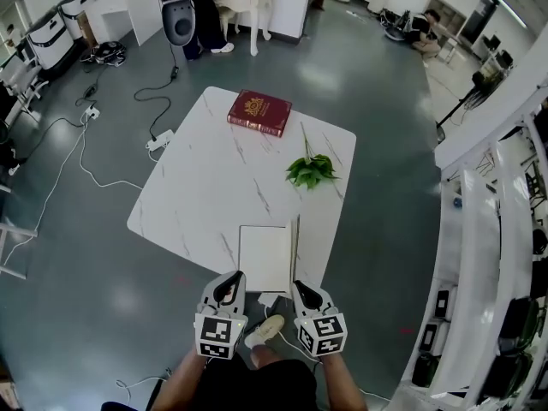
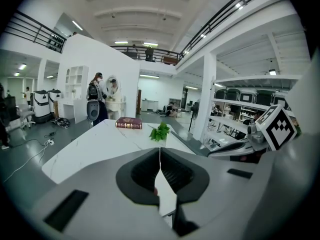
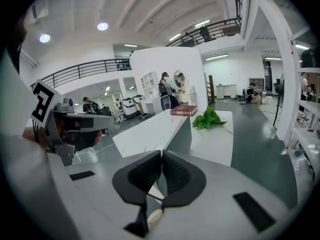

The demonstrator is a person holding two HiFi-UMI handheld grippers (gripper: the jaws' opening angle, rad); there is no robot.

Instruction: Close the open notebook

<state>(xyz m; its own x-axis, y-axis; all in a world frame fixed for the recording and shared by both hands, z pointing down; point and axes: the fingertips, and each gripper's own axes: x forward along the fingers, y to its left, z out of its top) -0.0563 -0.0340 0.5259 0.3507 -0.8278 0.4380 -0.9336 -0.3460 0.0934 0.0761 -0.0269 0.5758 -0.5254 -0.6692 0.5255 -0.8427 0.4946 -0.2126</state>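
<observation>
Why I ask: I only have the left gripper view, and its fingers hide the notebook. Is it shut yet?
Observer: No. In the head view the notebook lies open at the near edge of the table, with one white page flat.
Operator: Where is the cover?
Observer: The cover stands on edge along the page's right side.
Operator: Is the right gripper on it?
Observer: In its own view the right gripper has its fingers closed at the cover's near edge, apparently pinching it.
</observation>
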